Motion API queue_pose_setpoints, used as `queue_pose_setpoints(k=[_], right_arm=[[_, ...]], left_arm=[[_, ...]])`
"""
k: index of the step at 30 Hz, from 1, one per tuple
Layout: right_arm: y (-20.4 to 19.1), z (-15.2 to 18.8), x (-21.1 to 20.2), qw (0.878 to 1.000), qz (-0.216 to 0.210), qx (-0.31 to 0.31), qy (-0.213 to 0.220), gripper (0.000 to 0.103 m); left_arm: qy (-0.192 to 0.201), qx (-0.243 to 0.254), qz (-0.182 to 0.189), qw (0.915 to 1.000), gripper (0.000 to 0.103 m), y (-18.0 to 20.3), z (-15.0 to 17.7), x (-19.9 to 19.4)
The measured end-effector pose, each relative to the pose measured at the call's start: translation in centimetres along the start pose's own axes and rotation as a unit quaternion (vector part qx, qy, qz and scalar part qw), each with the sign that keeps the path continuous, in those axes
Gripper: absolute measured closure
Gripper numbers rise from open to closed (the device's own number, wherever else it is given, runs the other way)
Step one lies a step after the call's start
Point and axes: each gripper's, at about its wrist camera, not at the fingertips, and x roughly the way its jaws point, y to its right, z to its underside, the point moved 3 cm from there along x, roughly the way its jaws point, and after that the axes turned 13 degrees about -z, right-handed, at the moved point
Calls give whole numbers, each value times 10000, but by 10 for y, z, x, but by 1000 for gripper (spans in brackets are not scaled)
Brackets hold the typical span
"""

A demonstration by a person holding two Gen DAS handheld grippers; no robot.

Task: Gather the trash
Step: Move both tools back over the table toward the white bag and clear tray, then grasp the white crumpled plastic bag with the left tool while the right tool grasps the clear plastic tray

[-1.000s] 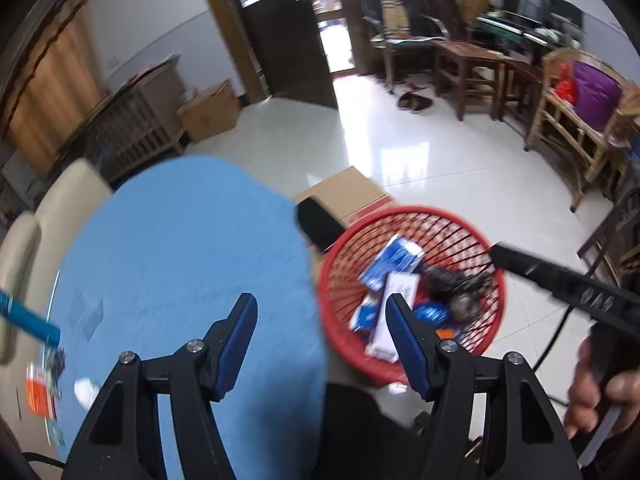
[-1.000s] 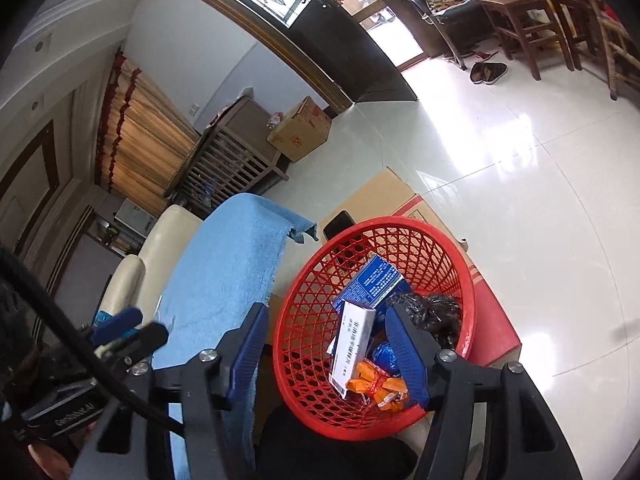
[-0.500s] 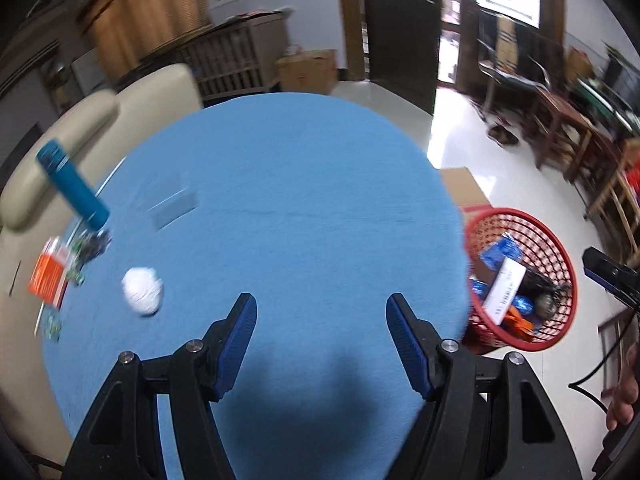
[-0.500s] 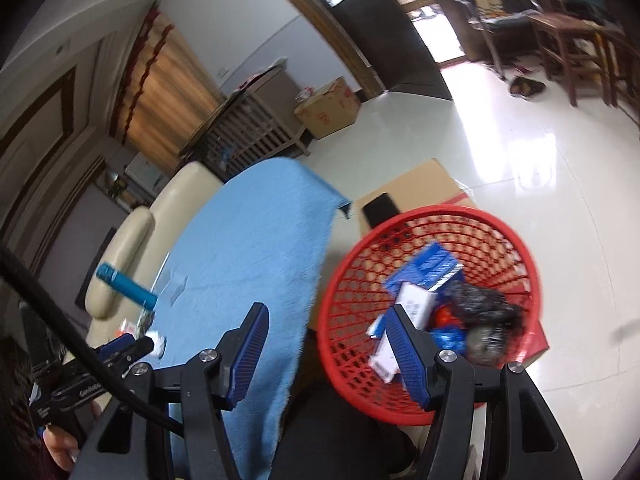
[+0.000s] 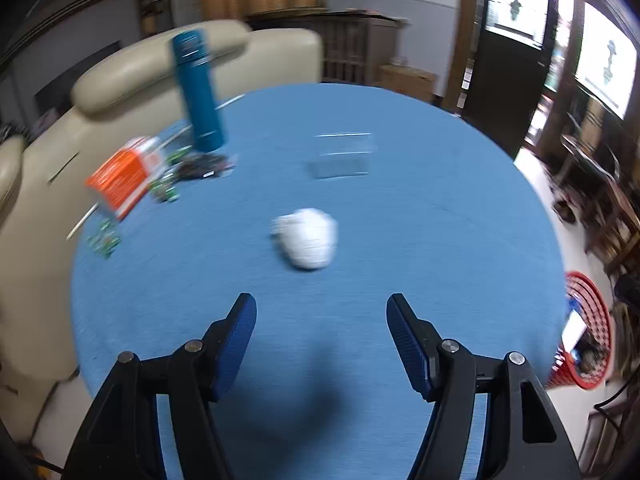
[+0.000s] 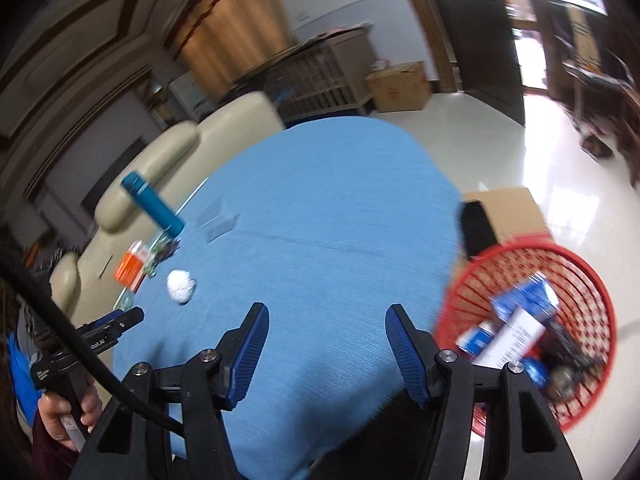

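A crumpled white paper ball [image 5: 308, 238] lies on the blue tablecloth [image 5: 400, 240], a little ahead of my left gripper [image 5: 321, 306], which is open and empty above the cloth. The same paper ball [image 6: 181, 286] shows at the left in the right wrist view. My right gripper [image 6: 326, 316] is open and empty over the table's near edge. The red mesh basket [image 6: 592, 300] stands on the floor to its right, holding blue and white boxes and dark wrappers. An orange box [image 5: 126, 176], small green wrappers [image 5: 104, 240] and a dark wrapper [image 5: 200, 166] lie at the table's left side.
A teal bottle [image 5: 198, 92] stands upright behind the wrappers. A clear flat plastic piece [image 5: 340, 160] lies mid-table. A beige sofa [image 5: 120, 76] runs behind the table. A cardboard sheet [image 6: 508, 212] lies on the glossy floor by the basket. A hand [image 6: 66, 412] holds the left gripper.
Both grippers swung left, away from the red basket and over the blue table. The paper ball moved from the left edge to the centre of the left wrist view.
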Motion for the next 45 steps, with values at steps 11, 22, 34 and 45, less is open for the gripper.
queue_pose_setpoints(k=[11, 22, 34, 45], right_arm=[[-84, -47, 136, 9914, -573, -598, -1010, 38], [-118, -91, 252, 9828, -759, -389, -1638, 35], [-120, -150, 342, 9836, -591, -14, -1701, 34], [-141, -125, 377, 9745, -229, -778, -2092, 29]], left_arm=[[-350, -506, 13, 9981, 34, -51, 2, 44], [-555, -517, 274, 9967, 34, -57, -2, 68], [-572, -493, 1053, 9916, 26, -31, -38, 95], [-817, -312, 1417, 9860, 66, -15, -30, 132]])
